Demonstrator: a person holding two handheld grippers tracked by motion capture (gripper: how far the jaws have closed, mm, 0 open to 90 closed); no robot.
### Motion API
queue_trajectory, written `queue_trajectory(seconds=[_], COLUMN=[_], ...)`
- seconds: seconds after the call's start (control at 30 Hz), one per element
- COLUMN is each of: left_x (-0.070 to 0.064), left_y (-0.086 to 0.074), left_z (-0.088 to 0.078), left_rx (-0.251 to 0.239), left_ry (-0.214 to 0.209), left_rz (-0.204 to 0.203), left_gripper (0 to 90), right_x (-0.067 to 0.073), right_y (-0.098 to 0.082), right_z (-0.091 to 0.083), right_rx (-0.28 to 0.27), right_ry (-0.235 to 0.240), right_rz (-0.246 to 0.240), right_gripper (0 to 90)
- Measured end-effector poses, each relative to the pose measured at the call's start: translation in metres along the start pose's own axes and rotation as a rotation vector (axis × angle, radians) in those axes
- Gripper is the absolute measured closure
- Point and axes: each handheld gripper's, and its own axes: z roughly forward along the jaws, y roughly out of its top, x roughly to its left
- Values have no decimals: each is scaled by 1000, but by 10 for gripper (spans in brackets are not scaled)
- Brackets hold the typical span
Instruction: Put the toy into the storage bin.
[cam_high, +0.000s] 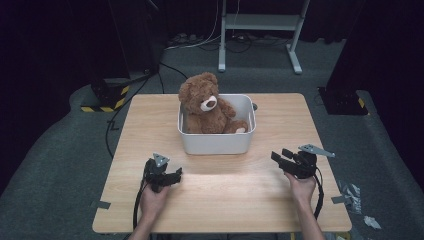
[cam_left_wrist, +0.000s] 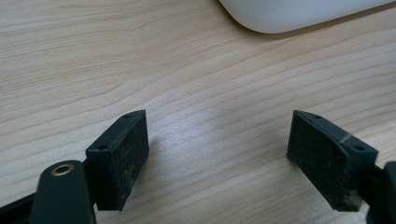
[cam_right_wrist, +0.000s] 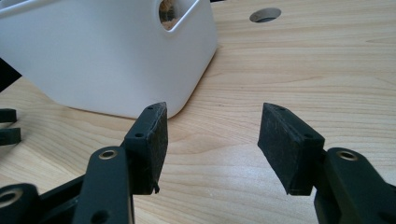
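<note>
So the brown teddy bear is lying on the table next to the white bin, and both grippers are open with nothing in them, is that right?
Not quite. The teddy bear sits inside the white bin, not on the table beside it; the high view shows this. The rest holds: the left gripper and the right gripper are both open with nothing between their pads.

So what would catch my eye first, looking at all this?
The brown teddy bear, sitting upright in a white tub at the middle of the wooden table. Nearer the person, a hand on each side holds a black gripper, left gripper and right gripper, fingers apart and empty.
</note>
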Motion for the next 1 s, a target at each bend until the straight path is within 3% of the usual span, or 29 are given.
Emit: queue_trajectory(seconds=[0.43,0.6,1.0], left_x=[0,0,0], left_y=[0,0,0], left_z=[0,0,0], left_rx=[0,1,1], left_ry=[-3,-1,-1], left_rz=[1,2,2], left_gripper=[206,206,206], right_x=[-4,-3,-5], right_y=[-2,-4,-7], right_z=[7,16,24], right_rx=[29,85,112], right_ry=[-37,-75,-133], right_rz=[-4,-40,-66], right_gripper=[419,423,423])
